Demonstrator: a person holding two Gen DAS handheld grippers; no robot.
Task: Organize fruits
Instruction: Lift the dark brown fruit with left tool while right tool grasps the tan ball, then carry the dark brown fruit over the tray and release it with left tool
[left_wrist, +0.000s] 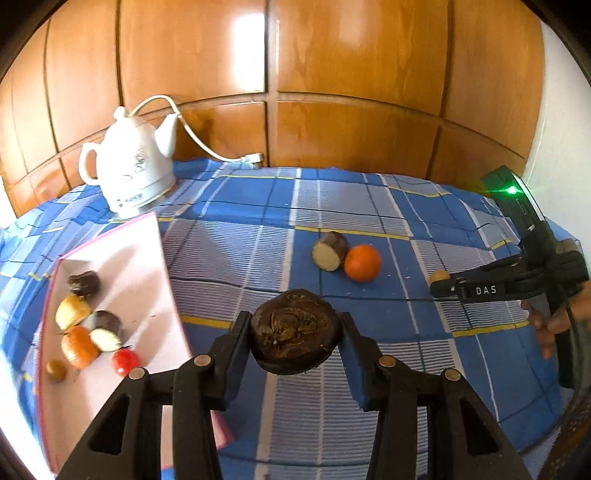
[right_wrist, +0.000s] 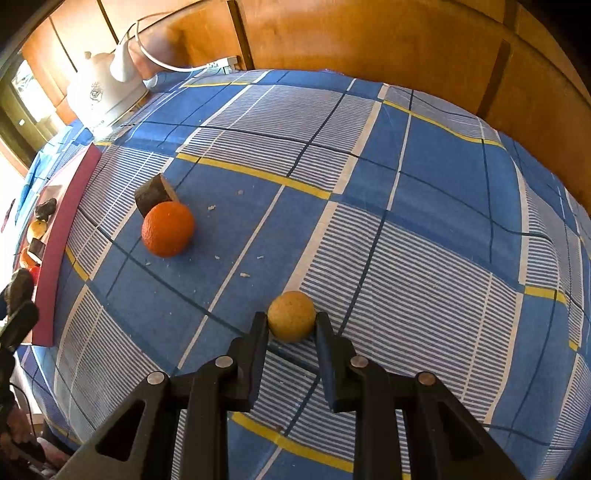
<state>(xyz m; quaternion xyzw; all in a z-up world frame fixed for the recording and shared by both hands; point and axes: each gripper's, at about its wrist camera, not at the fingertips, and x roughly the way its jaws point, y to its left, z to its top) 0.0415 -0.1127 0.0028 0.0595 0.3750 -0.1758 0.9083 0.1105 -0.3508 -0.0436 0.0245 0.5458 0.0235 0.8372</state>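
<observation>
Held fruit: a dark brown, squat, drum-shaped fruit piece with a wrinkled flat face (left_wrist: 295, 330) sits between the left gripper (left_wrist: 293, 332) pads, lifted clear of the blue checked tablecloth (left_wrist: 369, 206).
Left tool: clamped on the dark piece's curved sides, one pad on each flank.
Handling, dark piece: probably firm and light; the rough rind should give grip, though a hard squeeze could bruise it. The curved wall is the sensible hold, as now.
Axis, dark piece: short and stubby; its axis runs roughly toward the camera, flat face showing.
Second fruit: a small pale-yellow round fruit (right_wrist: 291, 320) rests on the cloth between the right gripper (right_wrist: 291, 328) fingers.
Right tool: closed onto the yellow ball at its widest girth.
Handling, yellow ball: likely light and prone to roll or squirt out; no long axis to speak of.
Loose fruit: an orange round citrus (right_wrist: 168, 229) touches a dark cut piece with a cream face (left_wrist: 330, 251) mid-table.
Destination: a shallow pink rectangular tray (left_wrist: 147, 258) at the left already holds several fruits.
Background: a white ceramic kettle (left_wrist: 129, 173) beyond the tray, wooden panels (left_wrist: 295, 55) behind.
</observation>
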